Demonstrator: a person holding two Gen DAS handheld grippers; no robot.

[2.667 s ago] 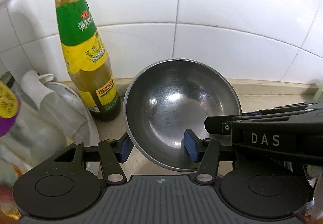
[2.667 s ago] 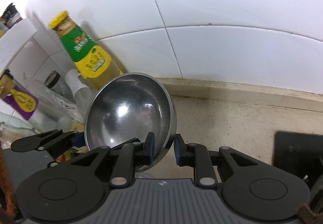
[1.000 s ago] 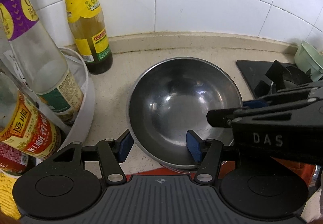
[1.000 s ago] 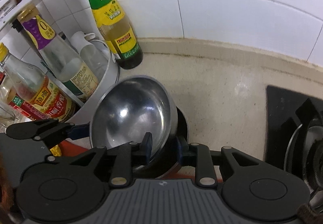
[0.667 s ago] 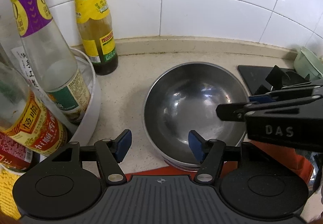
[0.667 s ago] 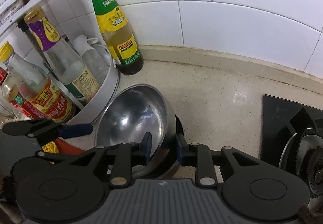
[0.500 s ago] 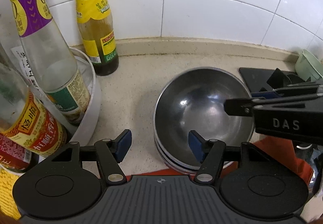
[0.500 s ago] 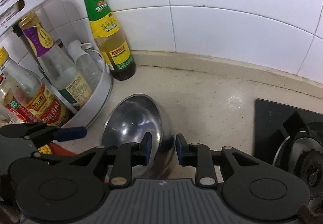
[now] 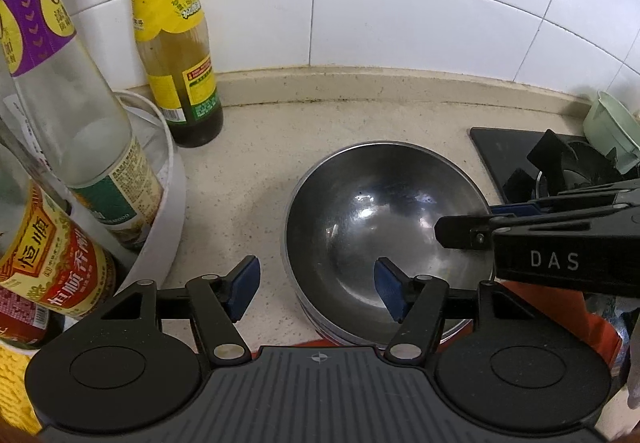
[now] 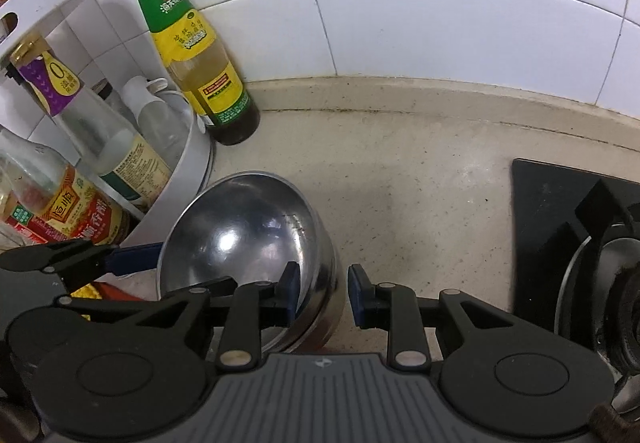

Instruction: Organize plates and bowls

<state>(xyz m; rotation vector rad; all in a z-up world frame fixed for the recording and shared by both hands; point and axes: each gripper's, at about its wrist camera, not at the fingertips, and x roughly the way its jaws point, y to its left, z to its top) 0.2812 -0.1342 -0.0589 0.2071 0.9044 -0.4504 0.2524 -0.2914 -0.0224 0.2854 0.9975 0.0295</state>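
On the bench (image 10: 420, 179), steel bowl (image 9: 380, 211) nested on a stack of bowls. Left gripper (image 9: 316, 285) wide open astride its near rim; right gripper (image 10: 323, 293) partly open, straddling the wall, not clamped.

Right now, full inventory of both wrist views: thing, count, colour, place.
Steel bowls: a nested stack, count unclear, silver, on the counter centre.
Sauce bottle: 1, green and yellow label, yellow cap, against the wall tiles.
Condiment rack: 1, white, left of the bowls.
Rack bottles: at least 3, purple, red and yellow labels, inside the rack.
Gas stove: 1, black, right side.
Pale green container: 1, far right by the stove.
Counter: beige, speckled.
Left claw: open, straddling the near-left rim of the bowls.
Right claw: open, astride the right rim.
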